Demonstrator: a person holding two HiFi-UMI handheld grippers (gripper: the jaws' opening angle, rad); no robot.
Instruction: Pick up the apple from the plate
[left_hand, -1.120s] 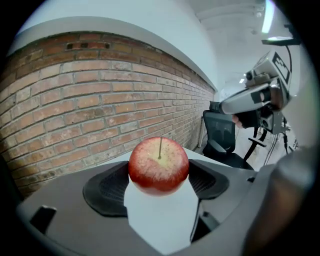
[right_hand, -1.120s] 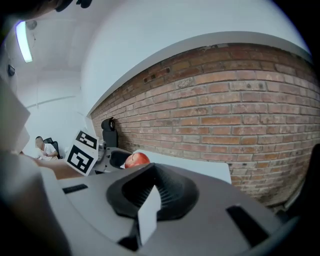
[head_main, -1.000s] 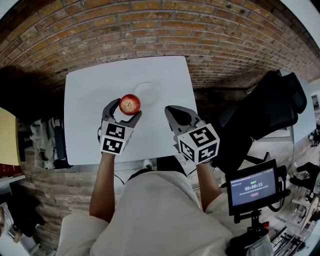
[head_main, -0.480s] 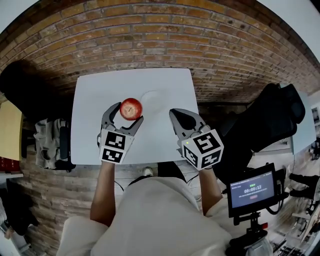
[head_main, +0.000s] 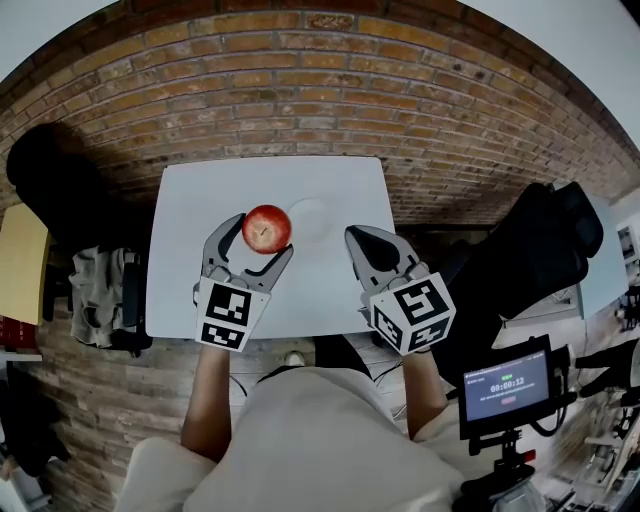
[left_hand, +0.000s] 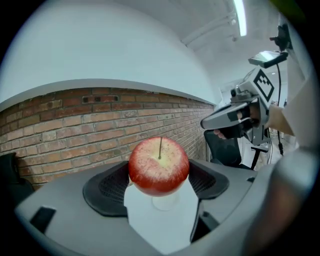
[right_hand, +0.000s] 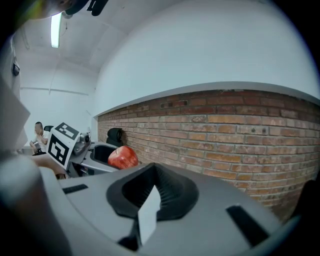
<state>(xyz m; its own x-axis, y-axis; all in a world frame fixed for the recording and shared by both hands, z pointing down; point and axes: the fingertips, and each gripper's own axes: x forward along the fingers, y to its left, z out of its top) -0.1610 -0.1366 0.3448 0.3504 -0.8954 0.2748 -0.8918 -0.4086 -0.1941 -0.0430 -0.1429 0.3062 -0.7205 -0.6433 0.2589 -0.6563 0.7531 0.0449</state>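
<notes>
One apple (head_main: 267, 228) — one plate (head_main: 320, 224), one table (head_main: 195, 255).

A brick wall (right_hand: 240, 125) stands behind the white table (head_main: 190, 280).

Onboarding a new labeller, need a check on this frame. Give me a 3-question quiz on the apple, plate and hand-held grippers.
1. True or false: the apple rests on the plate.
2. Which holds the apple? A: left hand-held gripper. B: right hand-held gripper. C: neither.
3. Fill in: the right hand-held gripper's jaws are ____ (apart/together).

Key
1. False: it is held in the air, clear of the plate.
2. A.
3. Together, with nothing between them.
</notes>
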